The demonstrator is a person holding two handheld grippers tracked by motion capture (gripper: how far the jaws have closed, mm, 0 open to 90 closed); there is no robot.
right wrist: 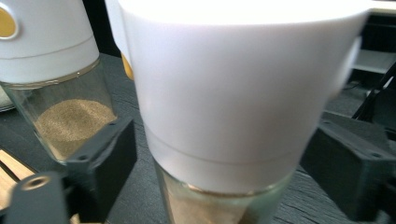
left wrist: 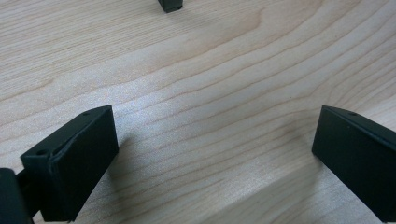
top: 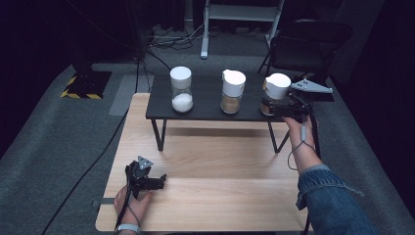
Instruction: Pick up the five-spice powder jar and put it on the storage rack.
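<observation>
1. Straddling the right-hand jar (top: 275, 94) on the dark shelf (top: 205, 108), the right gripper (top: 281, 106) has its jaws apart, clear of the glass (gaps on both sides).
2. Resting on the wooden table (top: 220, 196), the left gripper (top: 147, 178) has its jaws wide apart, holding nothing.

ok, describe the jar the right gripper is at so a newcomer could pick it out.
On the wooden table stands a low black shelf bearing three white-capped jars. Take the rightmost jar, between the right gripper jaws. It holds brown powder like the middle jar, but sits at the shelf's right end.
</observation>
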